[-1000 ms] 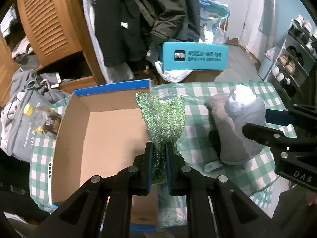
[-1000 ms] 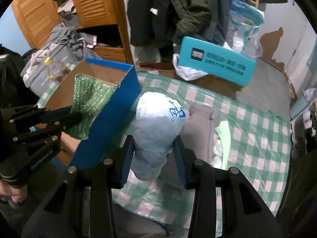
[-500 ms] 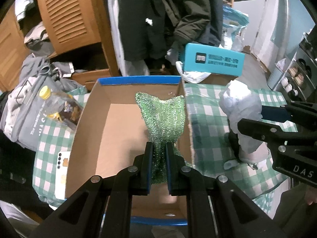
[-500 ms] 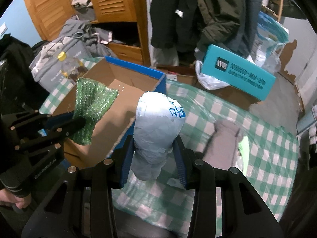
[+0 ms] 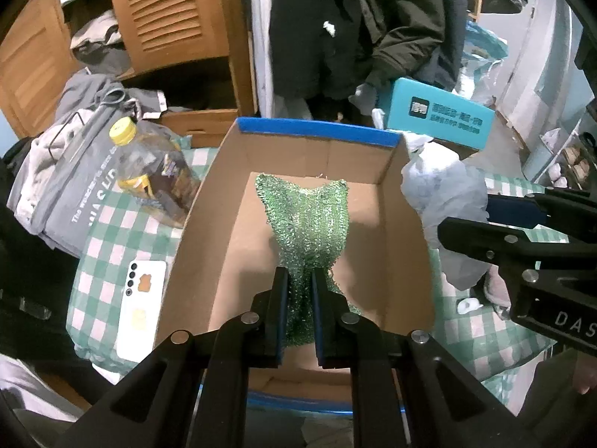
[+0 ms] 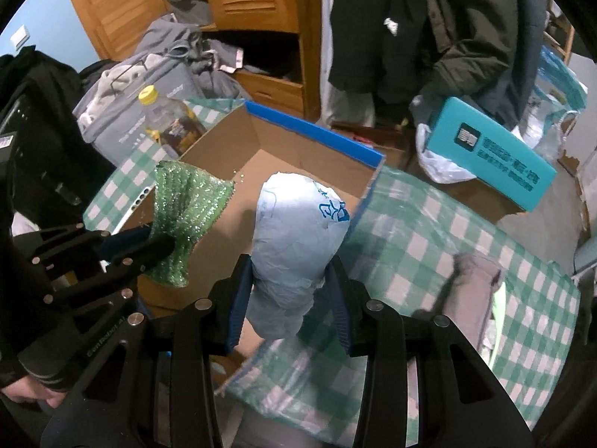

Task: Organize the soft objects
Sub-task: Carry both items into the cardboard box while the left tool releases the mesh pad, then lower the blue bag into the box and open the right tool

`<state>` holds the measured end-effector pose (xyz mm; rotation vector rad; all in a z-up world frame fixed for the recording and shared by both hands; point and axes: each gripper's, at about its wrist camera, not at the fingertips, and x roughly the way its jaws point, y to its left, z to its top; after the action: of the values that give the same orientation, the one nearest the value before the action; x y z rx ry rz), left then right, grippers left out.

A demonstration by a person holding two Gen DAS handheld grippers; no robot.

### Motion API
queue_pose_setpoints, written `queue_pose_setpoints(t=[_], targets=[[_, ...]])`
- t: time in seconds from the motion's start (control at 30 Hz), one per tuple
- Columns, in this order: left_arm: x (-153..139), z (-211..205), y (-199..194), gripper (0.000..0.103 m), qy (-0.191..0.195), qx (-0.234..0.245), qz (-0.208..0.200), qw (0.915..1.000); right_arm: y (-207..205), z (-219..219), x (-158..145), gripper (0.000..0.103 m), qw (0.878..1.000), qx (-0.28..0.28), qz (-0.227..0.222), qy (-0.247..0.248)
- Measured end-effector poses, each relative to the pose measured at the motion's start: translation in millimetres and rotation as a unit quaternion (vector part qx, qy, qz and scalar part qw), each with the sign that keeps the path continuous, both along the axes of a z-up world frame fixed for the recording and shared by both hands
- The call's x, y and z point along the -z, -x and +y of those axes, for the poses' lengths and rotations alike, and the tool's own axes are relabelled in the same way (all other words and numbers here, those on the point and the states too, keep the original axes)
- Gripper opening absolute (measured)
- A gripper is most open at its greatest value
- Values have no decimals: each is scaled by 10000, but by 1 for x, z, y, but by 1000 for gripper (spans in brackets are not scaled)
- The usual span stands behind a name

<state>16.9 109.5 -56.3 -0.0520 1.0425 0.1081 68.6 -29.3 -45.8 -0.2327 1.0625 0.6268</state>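
Left tongs clench green cloth; right tongs grip pale bag.

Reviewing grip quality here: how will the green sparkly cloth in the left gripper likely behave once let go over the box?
Probably floppy: the green cloth bunches where the left gripper pinches it. Likely light, since its free end stands fanned out. It should drop limply into the cardboard box.

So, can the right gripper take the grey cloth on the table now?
Probably not: the right gripper is shut on the plastic bag, so its jaws are full. The grey cloth lies uncovered.
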Motion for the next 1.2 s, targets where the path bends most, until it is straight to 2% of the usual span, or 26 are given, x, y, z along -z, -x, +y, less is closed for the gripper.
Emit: queue_pose_setpoints(t=[0.43,0.47,0.6,0.7,0.8,0.87,0.93,1.2], targets=[[24,27,-3,12,15,-296,359,9989,-5,41,24,39,9993,-216,257,150],[25,28,-4,13,2,-322,387,9987,-5,42,25,39,9992,-228,270,163],[26,30,-3,29,-23,-396,401,9984,-7,47,31,41,9989,-261,315,238],[24,31,-2,33,-7,-400,373,9985,-10,46,32,43,9990,-216,303,263],[23,31,-2,43,-8,-410,349,9986,-11,44,30,46,9992,-166,272,255],[22,31,-2,44,-8,-415,345,9985,-12,42,29,57,9993,-147,262,236],[21,31,-2,44,-15,-412,336,9986,-12,40,27,62,9994,-133,247,194],[17,26,-2,49,-58,-374,305,9988,-10,33,22,63,9996,-55,133,224]])
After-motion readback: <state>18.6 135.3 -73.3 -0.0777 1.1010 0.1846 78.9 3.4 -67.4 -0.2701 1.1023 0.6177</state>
